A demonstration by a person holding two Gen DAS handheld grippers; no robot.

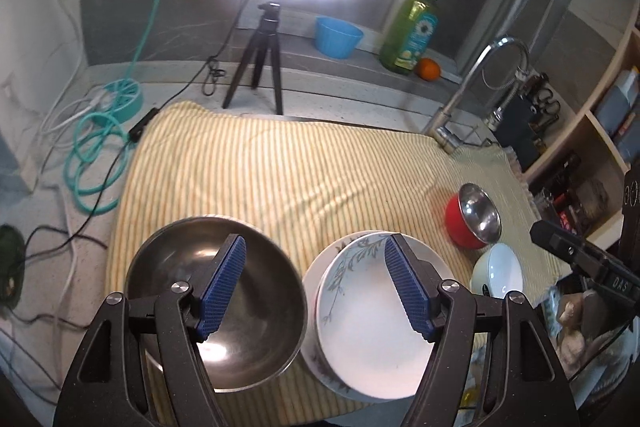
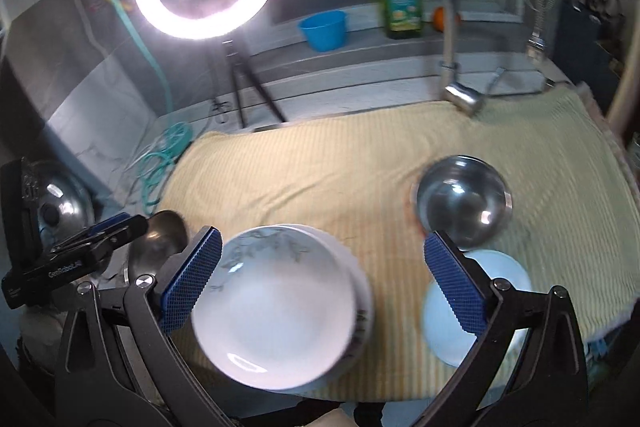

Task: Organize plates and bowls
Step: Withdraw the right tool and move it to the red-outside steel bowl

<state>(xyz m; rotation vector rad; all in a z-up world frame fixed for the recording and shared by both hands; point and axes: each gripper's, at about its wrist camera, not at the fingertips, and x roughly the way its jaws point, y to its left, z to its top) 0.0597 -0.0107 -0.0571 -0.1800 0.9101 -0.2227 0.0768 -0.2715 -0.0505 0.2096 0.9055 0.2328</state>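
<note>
On the yellow striped cloth (image 1: 260, 167) lie a large steel bowl (image 1: 256, 339) at the near left, a stack of white leaf-patterned plates (image 1: 368, 331) beside it, a red bowl with a steel inside (image 1: 474, 217) and a small white bowl (image 1: 498, 273) at the right. My left gripper (image 1: 316, 291) is open and empty above the gap between steel bowl and plates. My right gripper (image 2: 320, 287) is open and empty over the plates (image 2: 280, 307), with the white bowl (image 2: 504, 283) and steel-lined bowl (image 2: 464, 203) to its right. The other gripper's body (image 2: 60, 267) shows at the left.
A ring light on a tripod (image 1: 260, 59) stands behind the cloth. A blue tub (image 1: 338, 37), a green soap bottle (image 1: 412, 31) and an orange (image 1: 429, 69) sit on the back ledge. A tap (image 1: 472, 87) rises at the back right; teal hose coils (image 1: 96, 163) lie left; shelves (image 1: 600, 131) stand right.
</note>
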